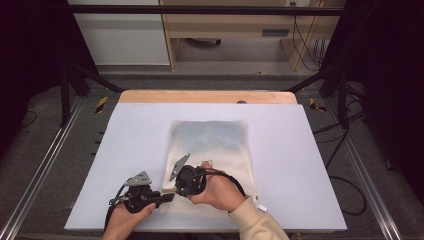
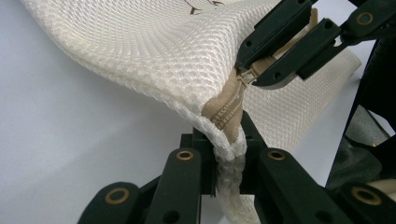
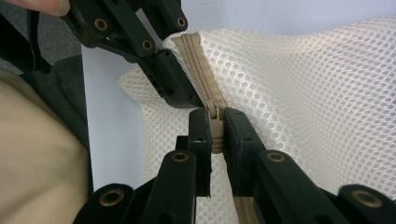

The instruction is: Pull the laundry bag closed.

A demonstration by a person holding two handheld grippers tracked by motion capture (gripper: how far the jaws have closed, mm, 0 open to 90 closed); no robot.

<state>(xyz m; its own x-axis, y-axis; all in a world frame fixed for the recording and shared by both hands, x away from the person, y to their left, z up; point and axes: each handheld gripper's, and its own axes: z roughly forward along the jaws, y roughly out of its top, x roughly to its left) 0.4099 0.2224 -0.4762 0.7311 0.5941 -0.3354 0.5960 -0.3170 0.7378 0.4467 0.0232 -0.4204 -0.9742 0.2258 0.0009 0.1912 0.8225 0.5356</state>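
Left gripper (image 2: 229, 158) is pinching cream honeycomb-mesh zip bag's (image 2: 159, 51) corner | right gripper (image 3: 217, 135) is clamping its tan zipper pull (image 3: 215, 122)

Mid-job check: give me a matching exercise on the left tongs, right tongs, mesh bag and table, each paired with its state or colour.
Things:
1. left tongs
2. right tongs
3. mesh bag
4. table

States:
A. pale grey, bearing the bag
B. shut on the zipper pull
C. cream, corner lifted
D. shut on the bag's corner by the zipper end

Pairs: 1-D, 2-B, 3-C, 4-A
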